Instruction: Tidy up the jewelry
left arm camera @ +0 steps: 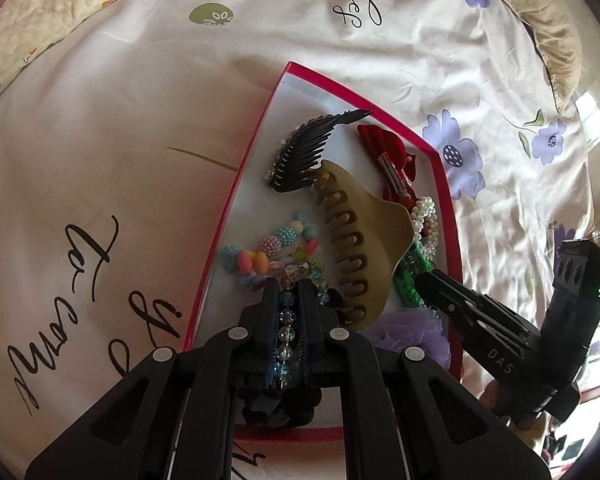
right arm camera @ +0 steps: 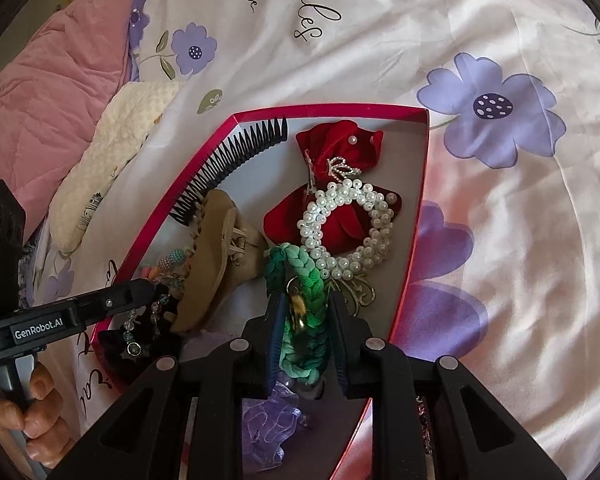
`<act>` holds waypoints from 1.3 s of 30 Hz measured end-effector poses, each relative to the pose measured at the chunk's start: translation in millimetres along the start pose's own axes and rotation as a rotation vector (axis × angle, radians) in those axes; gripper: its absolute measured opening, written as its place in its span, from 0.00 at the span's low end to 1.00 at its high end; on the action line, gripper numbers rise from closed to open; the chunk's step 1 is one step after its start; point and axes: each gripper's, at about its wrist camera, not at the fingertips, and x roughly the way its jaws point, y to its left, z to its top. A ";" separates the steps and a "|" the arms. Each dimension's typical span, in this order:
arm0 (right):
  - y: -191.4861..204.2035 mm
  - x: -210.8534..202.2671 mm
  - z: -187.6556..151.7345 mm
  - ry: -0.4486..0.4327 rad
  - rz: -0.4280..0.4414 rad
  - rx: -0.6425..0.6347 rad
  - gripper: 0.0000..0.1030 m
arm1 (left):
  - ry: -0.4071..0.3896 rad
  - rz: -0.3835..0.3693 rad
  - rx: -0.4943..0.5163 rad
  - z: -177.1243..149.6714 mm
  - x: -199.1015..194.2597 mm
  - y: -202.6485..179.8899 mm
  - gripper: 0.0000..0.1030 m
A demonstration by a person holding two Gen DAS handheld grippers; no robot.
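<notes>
Over the red tray (left arm camera: 236, 184), a crystal bead strand (left arm camera: 286, 332) is clamped by the left gripper (left arm camera: 289, 292), a green braided band (right arm camera: 304, 300) by the right gripper (right arm camera: 305, 304); each is best released low, clear of the tan claw clip (left arm camera: 364, 240).

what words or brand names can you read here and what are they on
"GenRobot.AI": on the left gripper.
"DAS": on the right gripper.
"miracles", partly cut off: on the bedsheet.
Other script on the bedsheet: cut off or folded, not readable.
No text shows on the red box.
</notes>
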 end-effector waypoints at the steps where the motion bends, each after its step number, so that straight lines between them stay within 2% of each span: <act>1: 0.7 0.6 0.2 0.000 -0.001 -0.002 0.22 | 0.001 0.000 -0.002 0.2 0.5 0.1 0.07; 6: 0.9 1.1 1.2 0.001 -0.004 -0.002 0.22 | 0.001 0.007 -0.007 -1.2 -2.3 1.3 0.15; 10: 1.7 0.7 1.5 0.005 0.001 -0.001 0.26 | -0.011 0.009 -0.011 -2.0 -6.6 2.8 0.32; 14: -1.1 -7.8 2.2 -0.012 0.031 0.028 0.26 | -0.020 0.007 -0.010 -3.1 -12.2 2.3 0.33; 18: -5.8 -20.1 3.4 -0.035 0.065 0.060 0.28 | -0.025 0.009 -0.010 -5.8 -16.8 2.0 0.45; 23: -17.8 -36.9 0.4 -0.053 0.124 0.128 0.44 | -0.031 0.003 -0.019 -8.7 -24.1 1.8 0.57; 25: -21.5 -43.3 -2.4 -0.060 0.142 0.151 0.47 | -0.035 -0.007 -0.031 -10.5 -28.0 2.2 0.71; 27: -28.2 -51.3 -6.6 -0.073 0.174 0.197 0.52 | -0.042 -0.021 -0.042 -13.3 -33.6 2.5 0.78; 29: -33.9 -58.0 -10.2 -0.087 0.205 0.236 0.63 | -0.045 -0.030 -0.042 -16.4 -38.6 1.6 0.80; 31: -39.7 -66.6 -14.9 -0.106 0.228 0.279 0.68 | -0.047 -0.030 -0.040 -20.1 -43.0 0.4 0.82; 39: -51.1 -88.0 -33.5 -0.128 0.265 0.361 0.75 | -0.046 -0.030 -0.028 -43.0 -61.5 -3.6 0.85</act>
